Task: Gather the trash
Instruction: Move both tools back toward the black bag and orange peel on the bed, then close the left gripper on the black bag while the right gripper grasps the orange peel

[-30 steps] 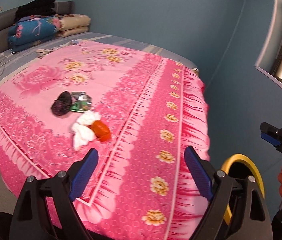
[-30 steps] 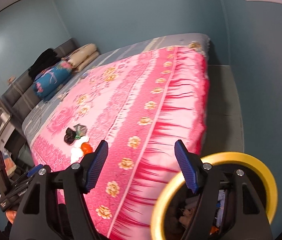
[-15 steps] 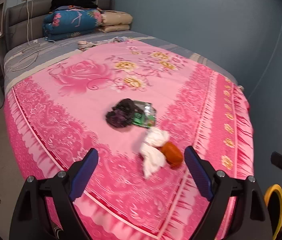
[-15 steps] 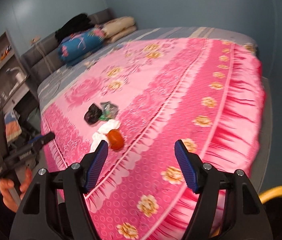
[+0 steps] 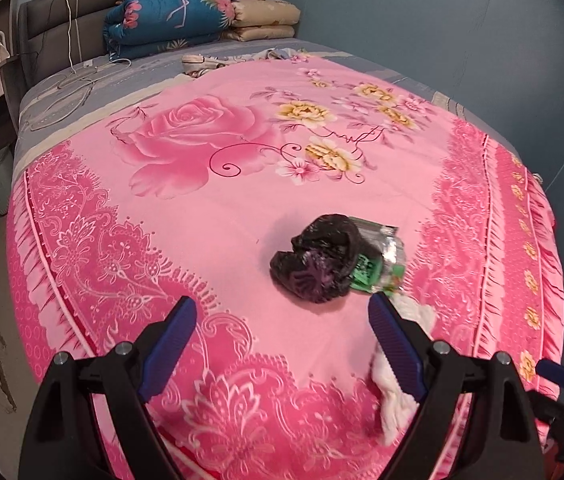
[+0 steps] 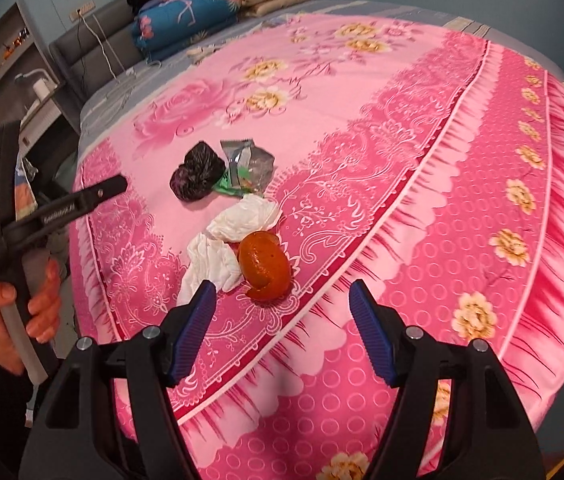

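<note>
Left wrist view: your left gripper (image 5: 278, 322) is hanging wide open and empty above the pink blanket (image 5: 202, 208), near its edge. Your right gripper (image 6: 282, 308) is gaping empty too, just before the shiny orange peel (image 6: 264, 266), which is touching the white tissues (image 6: 226, 240).

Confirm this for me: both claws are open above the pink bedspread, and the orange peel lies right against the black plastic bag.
Not quite. The right wrist view shows the orange peel lying against the white tissues, apart from the black plastic bag. The rest stands: left claw and right claw are open above the pink bedspread.
</note>
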The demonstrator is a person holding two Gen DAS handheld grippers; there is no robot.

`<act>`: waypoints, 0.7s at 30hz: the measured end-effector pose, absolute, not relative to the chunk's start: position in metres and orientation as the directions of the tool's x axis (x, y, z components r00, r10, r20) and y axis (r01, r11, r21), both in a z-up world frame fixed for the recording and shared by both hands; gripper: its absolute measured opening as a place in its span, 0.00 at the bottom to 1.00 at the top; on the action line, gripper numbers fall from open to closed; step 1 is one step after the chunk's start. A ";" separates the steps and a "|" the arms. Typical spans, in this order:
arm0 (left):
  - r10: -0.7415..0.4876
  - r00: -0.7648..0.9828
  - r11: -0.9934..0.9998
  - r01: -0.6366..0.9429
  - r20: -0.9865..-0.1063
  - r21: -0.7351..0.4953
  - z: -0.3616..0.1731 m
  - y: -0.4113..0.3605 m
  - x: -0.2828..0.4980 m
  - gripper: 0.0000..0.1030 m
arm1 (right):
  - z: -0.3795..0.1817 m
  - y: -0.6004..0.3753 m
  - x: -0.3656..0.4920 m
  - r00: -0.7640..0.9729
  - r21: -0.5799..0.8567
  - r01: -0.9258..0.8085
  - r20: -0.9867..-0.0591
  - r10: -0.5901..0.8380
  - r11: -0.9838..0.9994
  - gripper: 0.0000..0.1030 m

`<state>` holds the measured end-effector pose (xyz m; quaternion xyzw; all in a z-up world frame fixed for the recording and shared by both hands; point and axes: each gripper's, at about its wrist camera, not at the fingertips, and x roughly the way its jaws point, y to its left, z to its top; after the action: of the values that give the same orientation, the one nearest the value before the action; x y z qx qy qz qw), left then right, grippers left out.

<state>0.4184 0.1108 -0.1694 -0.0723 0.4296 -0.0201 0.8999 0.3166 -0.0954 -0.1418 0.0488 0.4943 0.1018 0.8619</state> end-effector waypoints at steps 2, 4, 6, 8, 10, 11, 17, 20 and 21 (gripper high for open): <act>-0.095 0.623 0.989 -0.028 -0.777 -0.143 -0.177 0.111 0.433 0.82 | -0.154 -0.090 0.329 0.472 0.179 -0.131 -0.854 0.221 0.975 0.64; -0.100 0.616 0.989 -0.024 -0.782 -0.145 -0.183 0.110 0.446 0.82 | -0.164 -0.087 0.339 0.457 0.174 -0.130 -0.863 0.214 0.976 0.64; -0.103 0.609 0.990 -0.016 -0.786 -0.142 -0.188 0.108 0.455 0.82 | -0.174 -0.084 0.348 0.441 0.176 -0.128 -0.871 0.215 0.976 0.64; -0.123 0.602 0.988 -0.001 -0.789 -0.154 -0.194 0.104 0.464 0.82 | -0.182 -0.082 0.357 0.425 0.179 -0.126 -0.879 0.216 0.976 0.64; -0.135 0.595 0.987 0.012 -0.792 -0.159 -0.198 0.100 0.471 0.82 | -0.190 -0.078 0.365 0.411 0.182 -0.133 -0.884 0.221 0.974 0.64; -0.129 0.595 0.989 0.020 -0.794 -0.146 -0.201 0.097 0.475 0.82 | -0.191 -0.077 0.367 0.409 0.180 -0.135 -0.886 0.220 0.974 0.64; -0.114 0.586 0.993 0.058 -0.803 -0.098 -0.221 0.084 0.503 0.81 | -0.212 -0.066 0.383 0.372 0.156 -0.167 -0.904 0.209 0.973 0.63; -0.148 0.575 0.989 0.071 -0.804 -0.131 -0.229 0.085 0.514 0.72 | -0.219 -0.061 0.387 0.366 0.127 -0.191 -0.911 0.191 0.973 0.62; -0.161 0.573 0.987 0.080 -0.804 -0.141 -0.230 0.085 0.516 0.69 | -0.221 -0.059 0.388 0.366 0.117 -0.198 -0.912 0.185 0.973 0.61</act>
<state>0.5157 0.0848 -0.2301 -0.0442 0.4571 -0.0682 0.8857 0.3877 -0.0586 -0.2214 -0.0062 0.5509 0.1158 0.8265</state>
